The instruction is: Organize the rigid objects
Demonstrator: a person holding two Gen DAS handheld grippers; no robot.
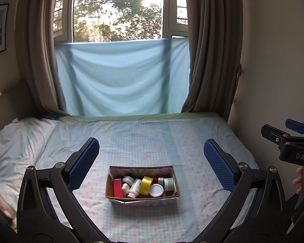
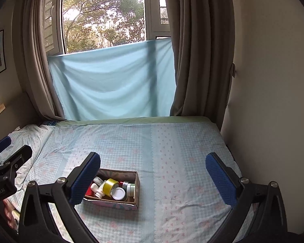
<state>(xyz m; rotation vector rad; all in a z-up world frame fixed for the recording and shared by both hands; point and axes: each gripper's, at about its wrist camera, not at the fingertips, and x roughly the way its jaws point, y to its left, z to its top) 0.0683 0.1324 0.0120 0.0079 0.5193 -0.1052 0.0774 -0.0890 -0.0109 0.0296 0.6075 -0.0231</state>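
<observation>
Box [image 1: 142, 184] of jars and tape sits mid-bed, toward the near edge, long axis crosswise, dead ahead of the left gripper [image 1: 151, 162]; the right gripper [image 2: 153, 177] hangs right of it. Both gape wide, empty.

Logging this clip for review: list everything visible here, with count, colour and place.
open cardboard box: one, brown, on the bed's middle
yellow tape roll: one, inside the box, centre
red rectangular carton: one, box's left end
white plastic bottles: at least two, lying beside the carton
white round lid: one, box front right
pale green jar: one, box right end
checked bedsheet: one, light blue
pillow: one, left
blue cloth: one, over the window
brown curtains: two
left gripper: open
right gripper: open
</observation>
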